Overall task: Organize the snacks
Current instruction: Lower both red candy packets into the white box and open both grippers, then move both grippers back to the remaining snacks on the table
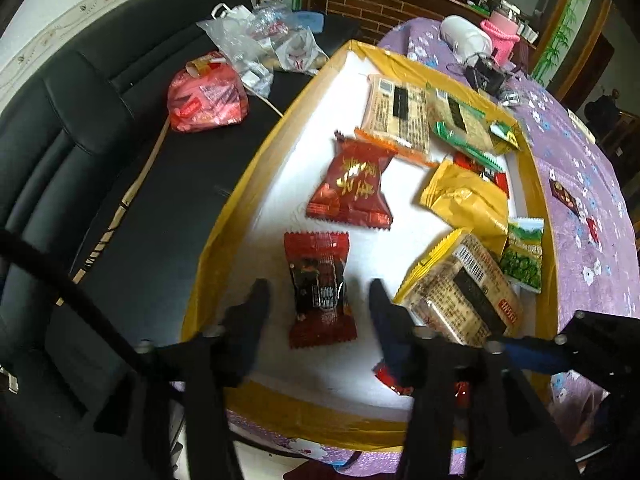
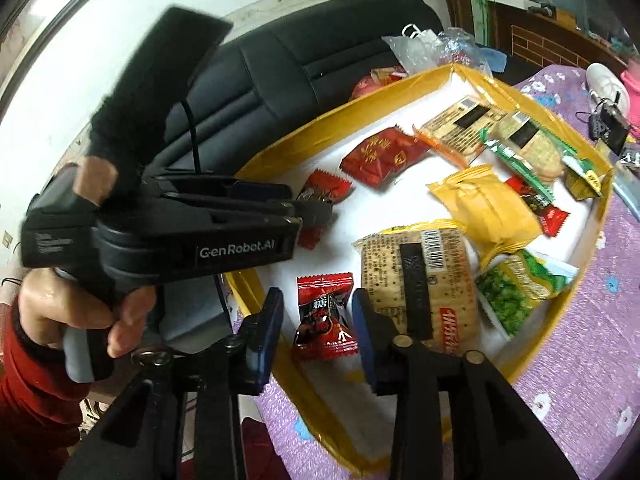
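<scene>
Left wrist view: at the far left a black padded sofa (image 1: pixel 80 128) carries a red plastic bag (image 1: pixel 206 100) and crinkled clear bags (image 1: pixel 256 36). Right of it sits a shallow tray (image 1: pixel 240 184) with yellow taped walls and a white floor, resting on a purple flowered cloth (image 1: pixel 580 184). The left gripper (image 1: pixel 318 292) stands spread, its dark fingers either side of a small red candy wrapper (image 1: pixel 320 288) with crimped ends; the wrapper lies flat on the tray floor between them, and the pads do not press it. Just beyond lies a glossy dark-red packet with gold lettering (image 1: pixel 352 184). Further right come a plain yellow foil pouch (image 1: pixel 468 200), a clear cracker pack (image 1: pixel 460 292) with a barcode, and a green pea packet (image 1: pixel 522 256) near the right wall; two more cracker packs (image 1: pixel 400 116) lie at the far end. In the right wrist view a hand (image 2: pixel 80 312) in a red sleeve grips the left gripper's black body at the left. The right gripper (image 2: pixel 318 320) is also spread, blue-padded fingers flanking a second red candy (image 2: pixel 326 316) lying near the tray's near wall, untouched; the cracker pack lies just to the right.
</scene>
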{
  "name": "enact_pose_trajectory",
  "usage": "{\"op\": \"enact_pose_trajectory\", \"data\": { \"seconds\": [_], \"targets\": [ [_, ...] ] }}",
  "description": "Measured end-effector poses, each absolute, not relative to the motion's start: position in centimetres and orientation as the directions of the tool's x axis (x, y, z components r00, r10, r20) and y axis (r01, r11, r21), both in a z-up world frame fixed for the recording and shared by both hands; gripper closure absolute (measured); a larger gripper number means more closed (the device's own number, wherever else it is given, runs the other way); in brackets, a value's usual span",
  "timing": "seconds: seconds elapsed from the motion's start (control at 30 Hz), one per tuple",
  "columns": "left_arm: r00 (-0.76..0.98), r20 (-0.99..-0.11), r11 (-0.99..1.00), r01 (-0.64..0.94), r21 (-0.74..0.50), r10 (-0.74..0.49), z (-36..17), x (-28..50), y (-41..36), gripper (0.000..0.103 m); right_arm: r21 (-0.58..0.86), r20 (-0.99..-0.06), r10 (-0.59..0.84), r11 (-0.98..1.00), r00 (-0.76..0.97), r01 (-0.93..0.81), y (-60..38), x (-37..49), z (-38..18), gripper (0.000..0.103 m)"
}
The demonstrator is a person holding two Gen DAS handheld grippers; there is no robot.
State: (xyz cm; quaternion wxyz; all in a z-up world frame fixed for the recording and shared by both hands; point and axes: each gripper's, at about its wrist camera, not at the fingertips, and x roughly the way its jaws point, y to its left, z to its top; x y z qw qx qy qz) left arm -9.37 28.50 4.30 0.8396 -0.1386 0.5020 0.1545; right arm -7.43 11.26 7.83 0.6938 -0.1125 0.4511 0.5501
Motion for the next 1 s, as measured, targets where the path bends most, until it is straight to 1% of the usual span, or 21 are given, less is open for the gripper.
{"op": "enact_pose_trajectory", "data": {
  "seconds": [0.03, 0.07, 0.1, 0.13, 0.2, 0.3, 0.37, 0.47, 0.57, 0.77, 1.0],
  "targets": [
    [0.458, -0.879, 0.913, -0.402, -0.069, 0.135, 4.6, -9.4, 28.3, 0.037, 0.343, -0.743, 0.669, 0.375, -0.005, -0.861, 10.7, -7.3, 8.2, 0.057],
    [0.462, -0.875, 0.913, -0.404, -0.061, 0.146, 4.9, -9.4, 28.3, 0.032, 0.345, -0.738, 0.674, 0.381, 0.003, -0.858, 10.3, -7.1, 8.3, 0.052],
    [0.465, -0.871, 0.912, -0.407, -0.050, 0.160, 5.1, -9.4, 28.1, 0.031, 0.348, -0.732, 0.681, 0.390, 0.012, -0.852, 9.8, -6.8, 8.6, 0.046],
    [0.468, -0.866, 0.911, -0.411, -0.034, 0.178, 5.4, -9.4, 28.0, 0.029, 0.352, -0.727, 0.687, 0.399, 0.022, -0.847, 9.3, -6.6, 8.9, 0.044],
    [0.468, -0.860, 0.911, -0.413, -0.010, 0.203, 5.7, -9.3, 27.6, 0.027, 0.359, -0.718, 0.695, 0.421, 0.042, -0.833, 8.2, -5.8, 9.4, 0.037],
    [0.467, -0.854, 0.914, -0.404, 0.026, 0.231, 6.1, -9.2, 26.9, 0.027, 0.354, -0.711, 0.699, 0.449, 0.075, -0.821, 7.0, -4.5, 9.9, 0.030],
    [0.472, -0.852, 0.920, -0.392, 0.027, 0.226, 6.4, -9.1, 26.4, 0.027, 0.348, -0.710, 0.697, 0.469, 0.098, -0.812, 5.6, -3.7, 10.2, 0.029],
    [0.495, -0.847, 0.930, -0.368, -0.004, 0.192, 7.1, -9.0, 25.6, 0.025, 0.334, -0.716, 0.683, 0.519, 0.147, -0.787, 3.1, -2.2, 10.3, 0.026],
    [0.526, -0.836, 0.943, -0.332, -0.032, 0.157, 8.1, -8.6, 24.2, 0.021, 0.330, -0.720, 0.662, 0.591, 0.209, -0.736, -0.2, -0.1, 10.2, 0.026],
    [0.567, -0.820, 0.969, -0.234, -0.072, 0.076, 9.4, -7.3, 20.9, 0.019, 0.329, -0.734, 0.600, 0.724, 0.318, -0.606, -7.3, 3.5, 10.0, 0.026],
    [0.568, -0.823, 0.989, -0.125, -0.079, 0.006, 10.0, -4.7, 16.7, 0.017, 0.299, -0.757, 0.518, 0.816, 0.398, -0.494, -13.8, 5.2, 9.4, 0.026]
  ]
}}
